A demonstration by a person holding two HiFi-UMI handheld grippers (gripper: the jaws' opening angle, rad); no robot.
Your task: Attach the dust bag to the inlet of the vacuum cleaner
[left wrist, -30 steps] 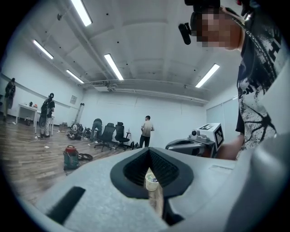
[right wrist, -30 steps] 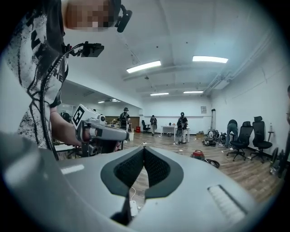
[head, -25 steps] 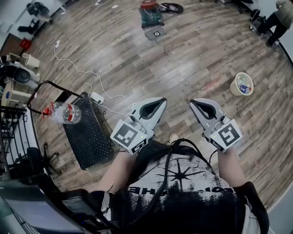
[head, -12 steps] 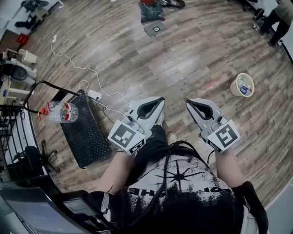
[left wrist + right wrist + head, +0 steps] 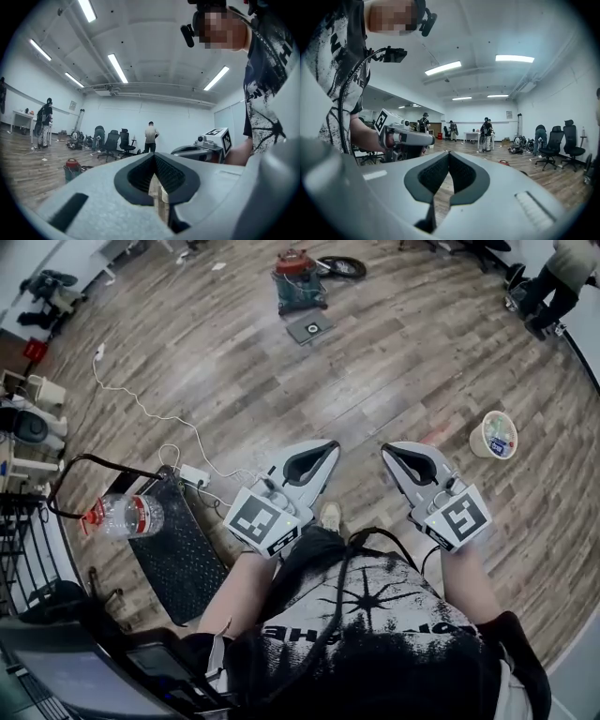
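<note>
The vacuum cleaner [image 5: 298,279], a green drum with a red lid, stands far ahead on the wooden floor. Just in front of it lies the dust bag [image 5: 312,328], a flat grey square with a round hole. My left gripper [image 5: 331,445] and right gripper [image 5: 387,450] are held side by side at waist height, both pointing level toward them, far short of them. Both are shut with nothing between the jaws. The left gripper view shows its closed jaws [image 5: 153,157] and the vacuum cleaner [image 5: 71,169] small at the left. The right gripper [image 5: 448,154] is also closed and empty.
A white tub [image 5: 495,436] sits on the floor at the right. At the left stand a black perforated cart [image 5: 183,540] with a water bottle [image 5: 124,517], and a power strip [image 5: 194,474] with a white cable. A black hose coil [image 5: 343,267] lies beside the vacuum. People and office chairs are at the room's far edges.
The person has walked forward. The vacuum cleaner and dust bag are closer and lower in the head view, and the cart and bottle have slid back. Both grippers stayed shut, side by side.
</note>
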